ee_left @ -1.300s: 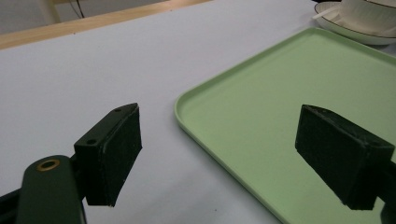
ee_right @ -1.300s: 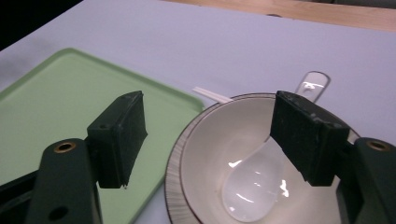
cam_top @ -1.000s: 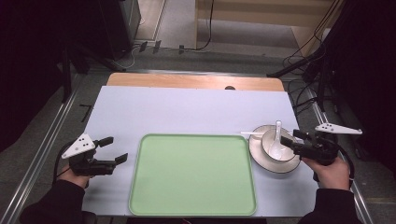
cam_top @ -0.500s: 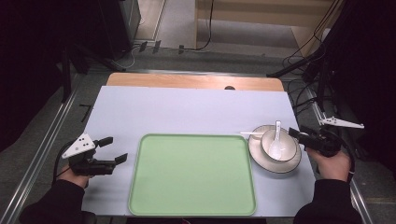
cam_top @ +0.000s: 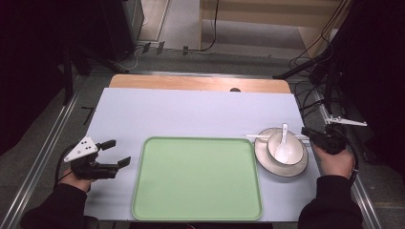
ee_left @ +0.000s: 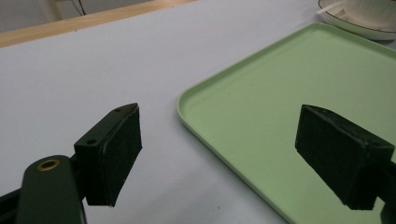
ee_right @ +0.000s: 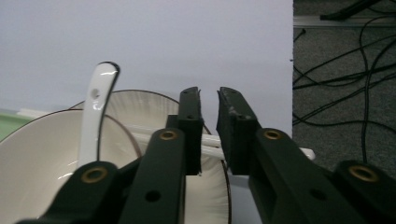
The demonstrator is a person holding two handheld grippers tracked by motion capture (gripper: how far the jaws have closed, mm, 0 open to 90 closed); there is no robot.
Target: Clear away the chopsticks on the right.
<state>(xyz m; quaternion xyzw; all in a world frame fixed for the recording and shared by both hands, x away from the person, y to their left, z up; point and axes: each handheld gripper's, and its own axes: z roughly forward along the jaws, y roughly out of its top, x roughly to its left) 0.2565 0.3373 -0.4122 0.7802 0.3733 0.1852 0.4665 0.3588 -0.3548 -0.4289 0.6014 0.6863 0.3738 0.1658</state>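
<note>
- High view: the right gripper (cam_top: pixel 309 134) sits at the right edge of the plate (cam_top: pixel 296 168), its jaws having just closed on the white chopsticks (cam_top: pixel 258 137) lying across the plate's far side. A bowl (cam_top: pixel 292 150) with a spoon (cam_top: pixel 283 143) stands on the plate, right of the green tray (cam_top: pixel 197 181).
- Left gripper view: the left gripper (ee_left: pixel 219 158) rests with its jaws spread wide and nothing between them, over the tray's (ee_left: pixel 289 79) left rim.
- Right gripper view: the right gripper (ee_right: pixel 208 133) is clenched on the chopsticks (ee_right: pixel 211 145).

A pale sheet (cam_top: pixel 191 114) covers most of a wood table (cam_top: pixel 198 83). Metal rails (cam_top: pixel 45 157) run along both sides. The floor (cam_top: pixel 191 57) is grey carpet. Black cables (cam_top: pixel 313 76) lie on it. The room's edges are dark.
</note>
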